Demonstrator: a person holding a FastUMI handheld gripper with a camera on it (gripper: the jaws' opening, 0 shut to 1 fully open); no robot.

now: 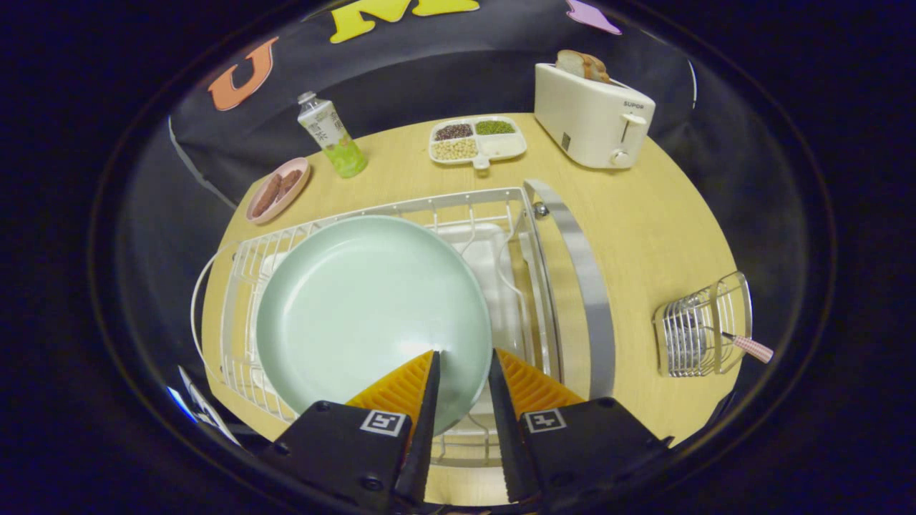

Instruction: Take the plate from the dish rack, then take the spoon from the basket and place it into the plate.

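A pale green plate (372, 307) lies tilted over the white wire dish rack (515, 207), its face turned toward me. My gripper (464, 366) holds the plate's near right rim. The left orange finger (401, 390) lies on the plate's face and the right finger (533, 390) sits just past the rim's outer side, with the rim running between them. Far to the right of the fingers a small wire basket (698, 332) stands on the table. The spoon's pink checked handle (751, 347) sticks out of it to the right.
A curved metal handle (583, 272) runs along the rack's right side. Beyond the rack stand a cream toaster (594, 118) with bread, a divided tray of grains (476, 139), a green drink bottle (333, 136) and a pink dish of snacks (278, 189). Bare wooden table (658, 236) lies between rack and basket.
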